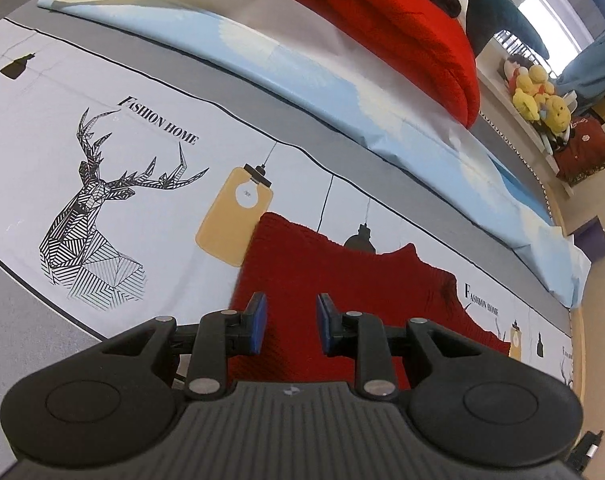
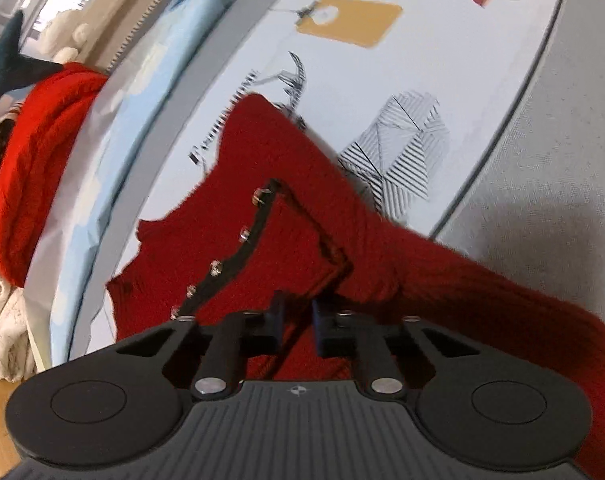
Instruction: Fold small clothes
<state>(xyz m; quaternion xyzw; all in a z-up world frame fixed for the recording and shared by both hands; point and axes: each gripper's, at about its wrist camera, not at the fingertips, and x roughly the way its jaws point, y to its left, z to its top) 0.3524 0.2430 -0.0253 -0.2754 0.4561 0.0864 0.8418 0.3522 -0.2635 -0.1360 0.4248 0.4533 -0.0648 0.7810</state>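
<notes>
Pinching toward a fold, the right gripper (image 2: 296, 326) hangs over the dark red knit garment (image 2: 286, 216) lying flat on the printed bedsheet (image 1: 150, 208), just right of its deer print (image 1: 98, 216); whether those nearly pressed-together jaws hold knit is unclear. The left gripper (image 1: 291, 326), jaws spread and empty, should seize the near edge so both corners lift level

Lying spread on the grey bed with deer-print sheet (image 1: 150, 216): dark red knitted garment (image 1: 342, 292), folded pale blue bedding (image 1: 286, 64).
</notes>
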